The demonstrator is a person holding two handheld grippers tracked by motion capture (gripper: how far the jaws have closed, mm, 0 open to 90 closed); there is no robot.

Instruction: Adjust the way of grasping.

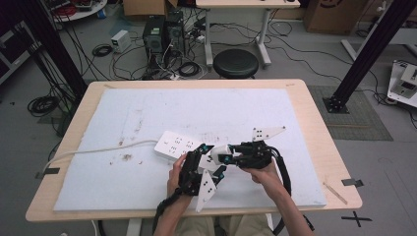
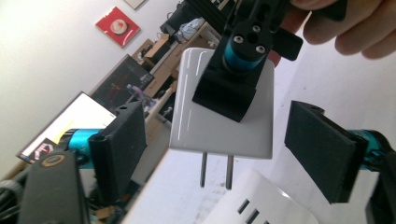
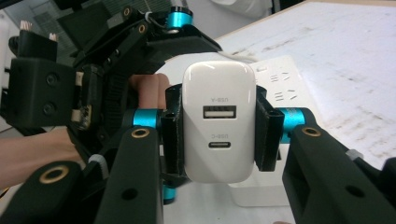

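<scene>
The table carries a pale mat across nearly its whole top, and the white power strip lying a little toward the person from the mat's middle is our landmark. Its white cord runs off to the left, over the table edge.

Just on the person's side of the strip, both hands meet. The left gripper sits right at the strip's near end, and in the left gripper view its two black padded jaws stand wide apart, one each side, touching nothing.

The right gripper comes in just right of the strip, and it has the white charger clamped: in the right gripper view the jaws press both flanks of the block, its USB-A and USB-C ports facing the camera.

In the left gripper view the charger hangs between the open left jaws without touching them, its two metal prongs pointing down just above the strip's slotted face, a small gap showing. The right hand's fingers curl at the top corner.
</scene>
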